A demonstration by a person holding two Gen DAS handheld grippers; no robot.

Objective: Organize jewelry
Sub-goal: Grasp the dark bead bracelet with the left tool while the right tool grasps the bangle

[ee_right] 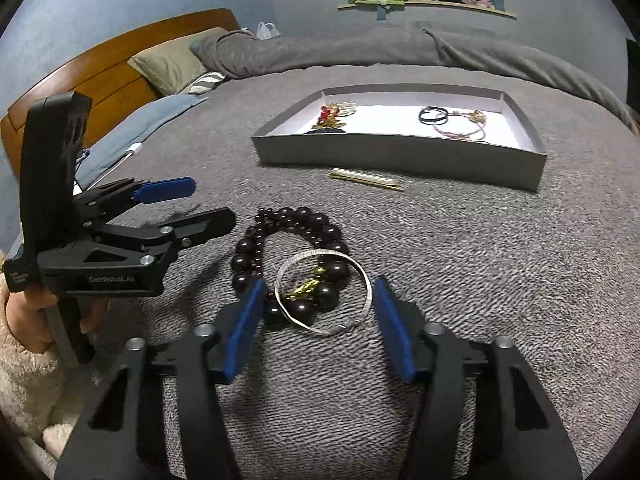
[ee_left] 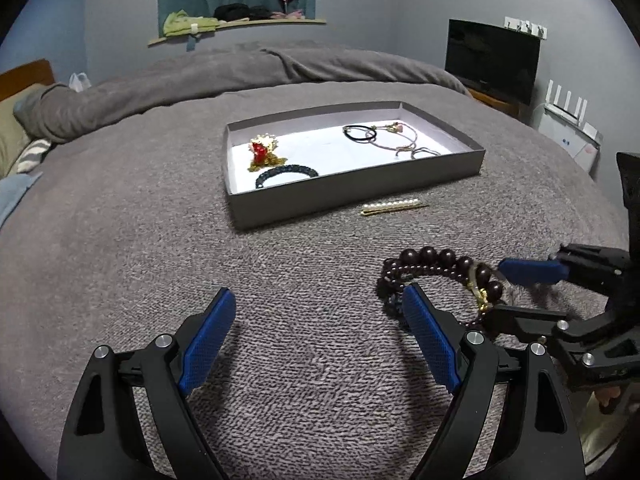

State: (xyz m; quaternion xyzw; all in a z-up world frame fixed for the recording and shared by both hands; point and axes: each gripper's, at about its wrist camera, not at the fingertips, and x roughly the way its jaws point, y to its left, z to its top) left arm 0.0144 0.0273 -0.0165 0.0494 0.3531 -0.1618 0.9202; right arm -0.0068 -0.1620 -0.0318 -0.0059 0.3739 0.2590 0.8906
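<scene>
Silver bangle (ee_right: 325, 292) between right gripper (ee_right: 318, 296) jaws

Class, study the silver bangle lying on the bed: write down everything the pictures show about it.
The silver bangle is a thin, flat band of shiny metal, seemingly an open hoop with its ends meeting at the near side. It lies tilted on the grey blanket, propped over the dark bead bracelet and its gold charm. It sits between the right gripper's blue pads, which do not visibly press it.

The left gripper (ee_right: 200, 204) bears "GenRobot.AI" on its black side; a small label beside it is unreadable.
</scene>
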